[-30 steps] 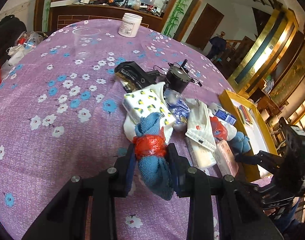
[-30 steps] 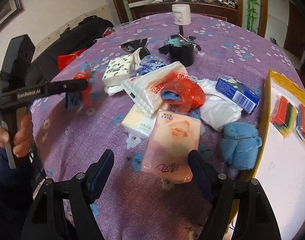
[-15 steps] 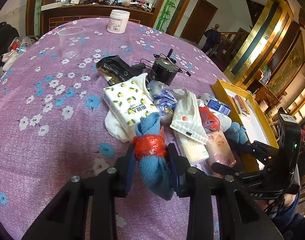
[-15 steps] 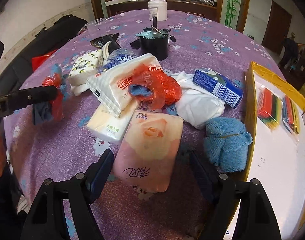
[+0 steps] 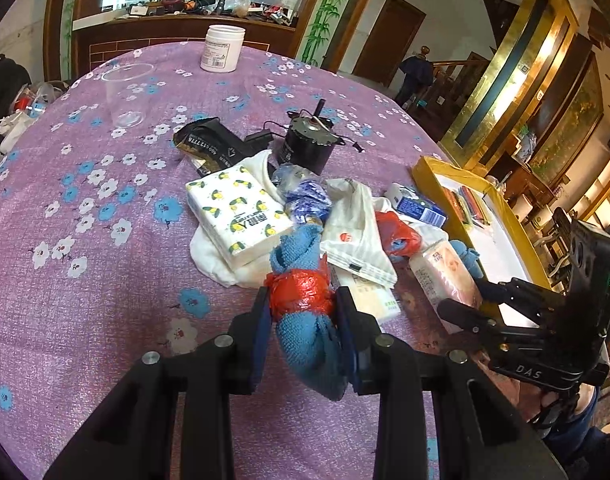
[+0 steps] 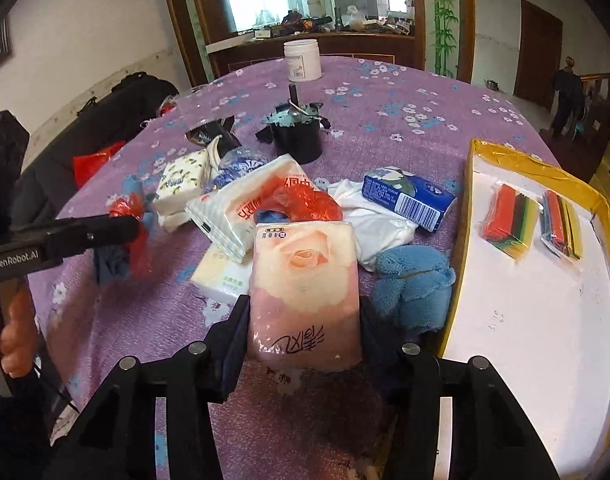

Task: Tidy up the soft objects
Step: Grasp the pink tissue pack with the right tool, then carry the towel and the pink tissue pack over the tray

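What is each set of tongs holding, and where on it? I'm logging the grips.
Left tongs: rolled blue towel, clamped at its red plastic band. Right tongs, just closing: pink tissue pack, gripped by its long sides.

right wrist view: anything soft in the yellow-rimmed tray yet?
No, the yellow-rimmed tray holds only two packs of colored strips; the soft items are on the tablecloth.

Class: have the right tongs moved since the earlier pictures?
Yes. The right tongs advanced toward the rose tissue pack lying on the purple tablecloth, and have just been closing, now gripping it.
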The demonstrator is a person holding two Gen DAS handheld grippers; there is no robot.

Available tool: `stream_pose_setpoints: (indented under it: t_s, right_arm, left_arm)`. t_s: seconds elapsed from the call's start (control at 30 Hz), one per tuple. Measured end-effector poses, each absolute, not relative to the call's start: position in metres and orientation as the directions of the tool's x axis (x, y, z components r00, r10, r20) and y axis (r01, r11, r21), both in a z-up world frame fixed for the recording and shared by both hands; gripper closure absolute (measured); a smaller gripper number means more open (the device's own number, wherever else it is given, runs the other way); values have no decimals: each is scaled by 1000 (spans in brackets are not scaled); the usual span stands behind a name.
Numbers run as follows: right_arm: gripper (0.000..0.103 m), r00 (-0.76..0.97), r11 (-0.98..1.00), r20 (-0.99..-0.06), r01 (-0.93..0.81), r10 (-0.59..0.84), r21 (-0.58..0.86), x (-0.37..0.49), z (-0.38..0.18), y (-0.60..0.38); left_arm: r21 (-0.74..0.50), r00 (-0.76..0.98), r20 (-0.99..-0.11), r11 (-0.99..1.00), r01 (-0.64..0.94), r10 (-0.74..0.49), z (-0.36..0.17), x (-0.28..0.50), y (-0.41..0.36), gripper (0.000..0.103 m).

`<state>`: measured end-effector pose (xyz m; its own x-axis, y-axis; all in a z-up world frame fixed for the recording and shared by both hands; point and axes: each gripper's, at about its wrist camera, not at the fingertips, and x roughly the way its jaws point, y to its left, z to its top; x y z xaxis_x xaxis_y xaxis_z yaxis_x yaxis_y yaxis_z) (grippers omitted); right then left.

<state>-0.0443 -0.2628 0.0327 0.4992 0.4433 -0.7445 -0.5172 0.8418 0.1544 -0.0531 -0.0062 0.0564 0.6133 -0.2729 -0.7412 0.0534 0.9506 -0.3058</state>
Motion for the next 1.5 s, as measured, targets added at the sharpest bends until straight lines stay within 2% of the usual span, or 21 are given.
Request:
stream_pose_setpoints:
  t_s: [0.33, 0.8, 1.2, 1.5]
  right_arm:
    - [48, 520, 825, -674, -505, 524, 251, -48, 54, -284]
    - [48, 610, 878, -633, -365, 476, 309, -38, 64, -359]
    - [48, 648, 953, -702, -151, 295, 261, -10, 57, -445]
    - [48, 594, 965, -764, -93, 252, 245, 11, 35, -473]
  left_arm:
    - [-303, 613, -728, 946, 113, -307, 68, -53, -28, 73]
    - [-288, 561, -723, 914, 286, -403, 86, -31, -113, 73]
    - [-295, 430, -764, 853, 432, -481, 75, 15, -221, 73]
    - [-264, 371, -816, 858, 441, -442, 43, 50, -272, 73]
